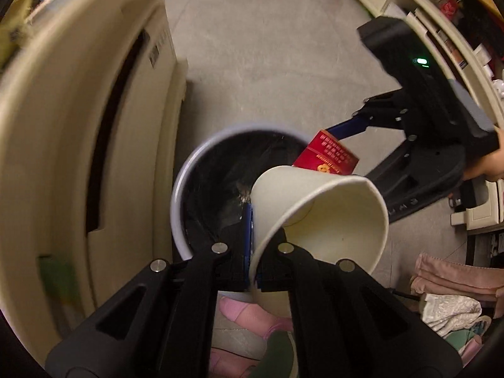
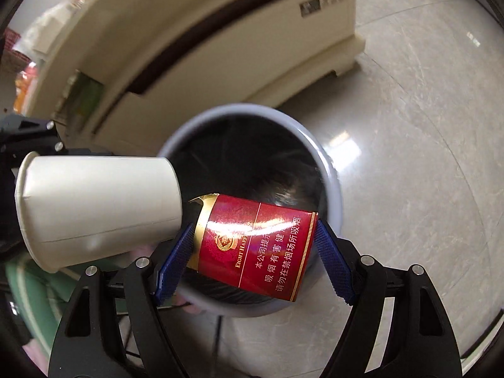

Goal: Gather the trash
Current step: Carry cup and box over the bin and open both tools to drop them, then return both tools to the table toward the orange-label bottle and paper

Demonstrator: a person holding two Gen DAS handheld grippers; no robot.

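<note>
Left tool (image 1: pixel 252 245) pinches the cup (image 1: pixel 321 220) wall, thin and crushable. Right tool (image 2: pixel 255 252) clamps the pack (image 2: pixel 261 245), light, stiff, glossy; bin (image 2: pixel 330 170) at twelve o'clock.

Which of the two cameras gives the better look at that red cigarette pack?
The right wrist view. There the red cigarette pack fills the centre, label readable, between the right hand-held gripper fingers, above the bin. In the left wrist view only its upper part shows, mostly hidden behind the paper cup.
</note>
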